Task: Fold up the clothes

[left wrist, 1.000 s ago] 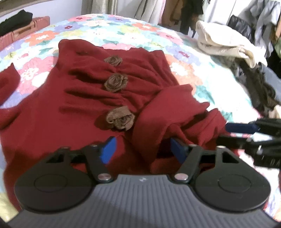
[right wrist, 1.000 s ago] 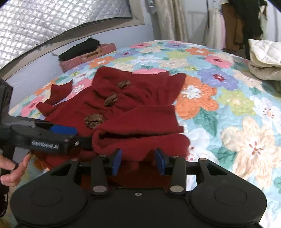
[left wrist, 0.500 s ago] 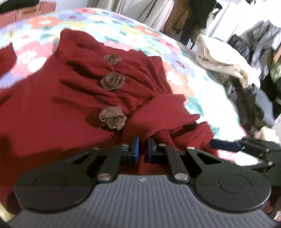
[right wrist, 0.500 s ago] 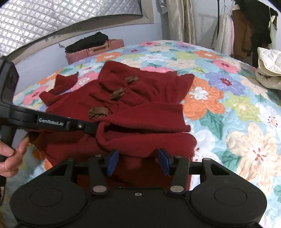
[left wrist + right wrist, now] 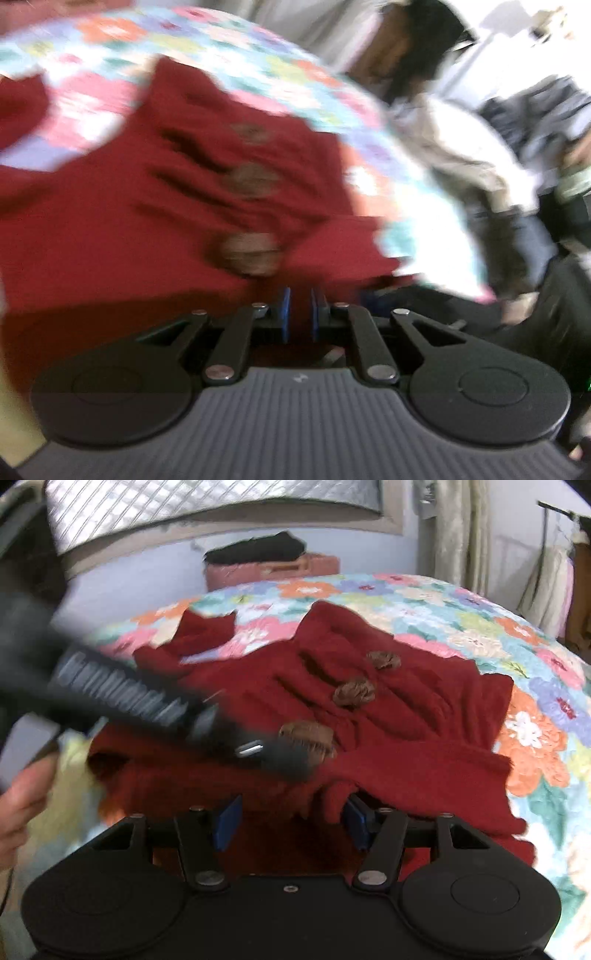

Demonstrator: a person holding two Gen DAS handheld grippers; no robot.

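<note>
A dark red knit garment [image 5: 399, 716] with three brown fabric rosettes [image 5: 354, 692] lies on the floral quilt [image 5: 532, 738]; one sleeve is folded across its lower front. In the blurred left wrist view the garment [image 5: 147, 221] fills the left and middle. My left gripper [image 5: 299, 314] is shut on a fold of the red garment just below the lowest rosette [image 5: 251, 253]. It also shows, blurred, in the right wrist view [image 5: 284, 757]. My right gripper [image 5: 291, 818] is open, its blue pads [image 5: 226, 821] on either side of the garment's near edge.
A pink case [image 5: 273, 568] with a black bundle on it stands past the bed's far side. A cream padded item [image 5: 454, 147] lies at the bed's right edge, with hanging clothes [image 5: 406, 48] behind. A hand [image 5: 22, 805] holds the left gripper's handle.
My left gripper closed on the garment's fold and now moves fast, blurring its view. My right gripper stayed open and shifted so the garment's near edge sits between its pads.
</note>
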